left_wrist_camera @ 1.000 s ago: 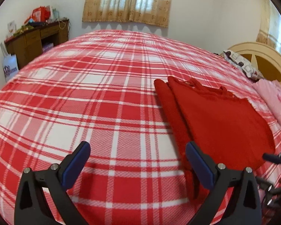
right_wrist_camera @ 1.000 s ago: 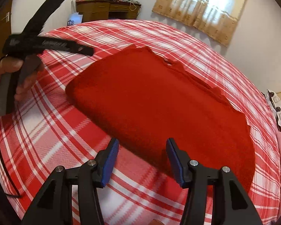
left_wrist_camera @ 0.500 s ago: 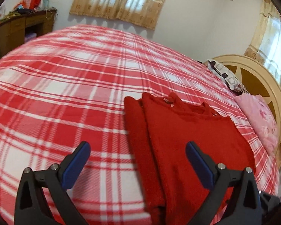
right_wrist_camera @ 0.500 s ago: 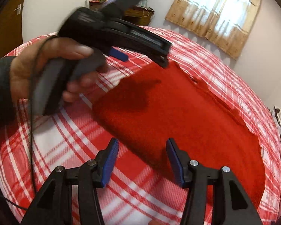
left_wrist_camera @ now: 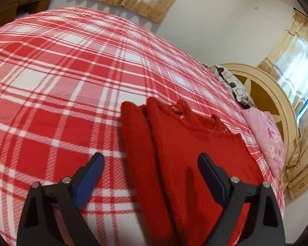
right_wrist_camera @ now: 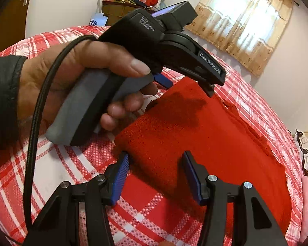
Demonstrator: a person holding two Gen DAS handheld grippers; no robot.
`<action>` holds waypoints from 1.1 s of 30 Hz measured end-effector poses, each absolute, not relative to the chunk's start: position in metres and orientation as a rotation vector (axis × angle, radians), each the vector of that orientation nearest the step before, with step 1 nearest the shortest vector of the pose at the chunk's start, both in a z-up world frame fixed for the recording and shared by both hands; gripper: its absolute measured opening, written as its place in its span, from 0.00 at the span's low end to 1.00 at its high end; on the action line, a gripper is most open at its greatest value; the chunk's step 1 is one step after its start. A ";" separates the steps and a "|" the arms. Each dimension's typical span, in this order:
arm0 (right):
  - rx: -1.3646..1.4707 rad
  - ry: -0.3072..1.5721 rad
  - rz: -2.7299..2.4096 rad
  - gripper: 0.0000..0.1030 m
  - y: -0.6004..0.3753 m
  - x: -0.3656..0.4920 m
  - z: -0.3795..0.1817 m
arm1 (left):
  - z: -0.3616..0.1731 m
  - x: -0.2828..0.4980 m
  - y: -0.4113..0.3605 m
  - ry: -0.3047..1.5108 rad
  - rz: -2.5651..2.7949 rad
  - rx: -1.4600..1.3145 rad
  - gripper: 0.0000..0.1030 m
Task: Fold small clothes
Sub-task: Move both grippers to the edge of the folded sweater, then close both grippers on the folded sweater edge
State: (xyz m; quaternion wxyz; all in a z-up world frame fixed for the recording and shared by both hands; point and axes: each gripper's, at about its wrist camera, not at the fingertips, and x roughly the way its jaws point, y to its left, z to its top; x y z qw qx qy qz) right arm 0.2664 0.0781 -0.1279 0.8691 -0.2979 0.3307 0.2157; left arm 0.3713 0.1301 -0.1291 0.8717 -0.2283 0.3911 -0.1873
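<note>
Left wrist view: red garment [left_wrist_camera: 186, 155] lies partly folded on the plaid bedspread [left_wrist_camera: 57, 86], one side turned over the body, neckline toward the headboard [left_wrist_camera: 264, 86]. Left gripper [left_wrist_camera: 151, 170] above it, jaws spread wide, holding nothing. Right wrist view: right gripper [right_wrist_camera: 156, 176] at the garment's near edge, jaws spread, empty. Left hand [right_wrist_camera: 71, 86] grips its handle.
</note>
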 end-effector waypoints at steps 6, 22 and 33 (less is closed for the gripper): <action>-0.640 0.668 0.443 0.52 0.085 0.267 -0.127 | -0.133 0.380 0.134 0.807 -0.428 -0.535 0.74; -0.641 0.629 0.470 0.07 0.088 0.251 -0.118 | -0.145 0.388 0.139 0.843 -0.470 -0.632 0.25; -0.519 0.592 0.467 0.07 0.050 0.238 -0.096 | -0.140 0.385 0.145 0.846 -0.531 -0.767 0.16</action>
